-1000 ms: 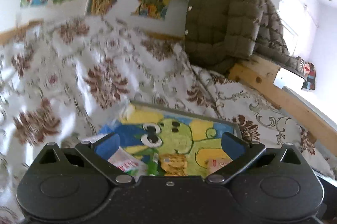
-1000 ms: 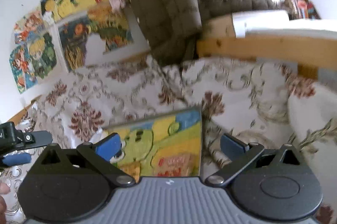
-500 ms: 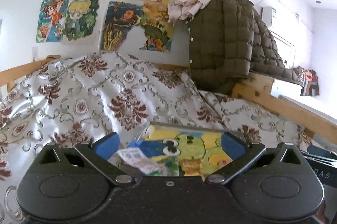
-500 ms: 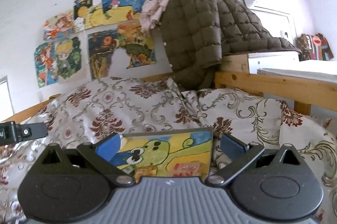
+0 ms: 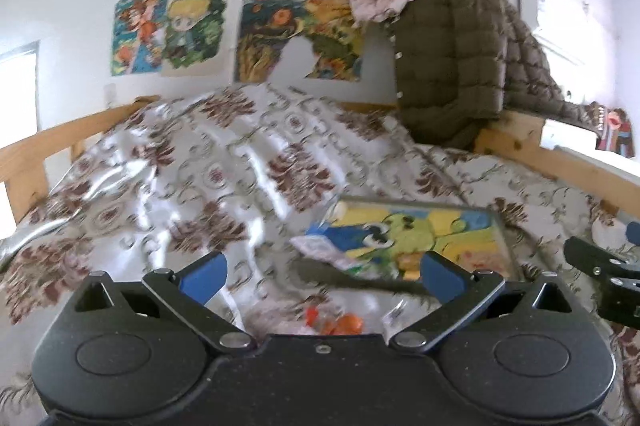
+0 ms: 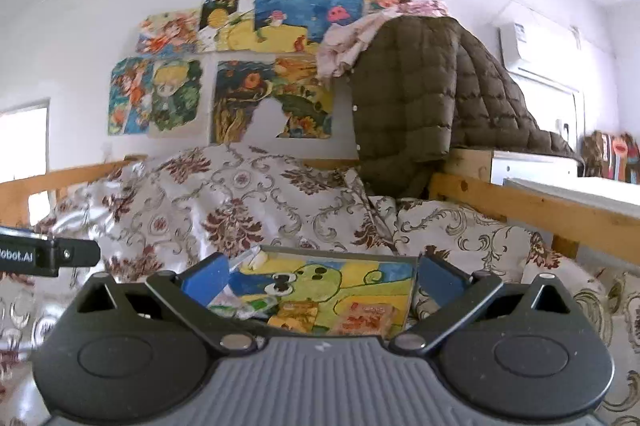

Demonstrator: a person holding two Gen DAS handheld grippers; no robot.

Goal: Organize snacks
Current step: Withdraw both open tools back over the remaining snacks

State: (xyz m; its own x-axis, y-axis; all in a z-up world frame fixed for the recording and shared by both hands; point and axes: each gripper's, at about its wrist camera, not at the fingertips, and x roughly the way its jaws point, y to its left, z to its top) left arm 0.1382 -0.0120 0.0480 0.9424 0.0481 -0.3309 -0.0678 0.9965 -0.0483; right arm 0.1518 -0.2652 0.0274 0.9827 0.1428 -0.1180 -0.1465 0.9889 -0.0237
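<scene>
A flat board painted with a green cartoon creature [image 5: 420,234] [image 6: 332,286] lies on the patterned bedspread. Several snack packets lie on it: a white and green packet [image 5: 328,252] [image 6: 236,306] at its left edge, a yellow-brown one [image 6: 298,314] in the middle, an orange-red one [image 6: 368,316] at the right. Another snack with orange pieces [image 5: 340,324] lies on the bedspread just under my left gripper [image 5: 320,272]. Both grippers are open and empty. My right gripper [image 6: 320,280] hovers over the board's near edge.
The floral bedspread [image 5: 224,185] covers the bed, with wooden rails [image 6: 532,209] at the sides. A brown quilted jacket [image 6: 416,105] hangs at the far right corner. Posters [image 6: 256,61] cover the white wall. The right gripper's tip [image 5: 600,262] shows at the left view's right edge.
Both grippers have pulled back and tilted up from the board. The left view has shifted left, and the orange snack on the bedspread has come into view under it.
</scene>
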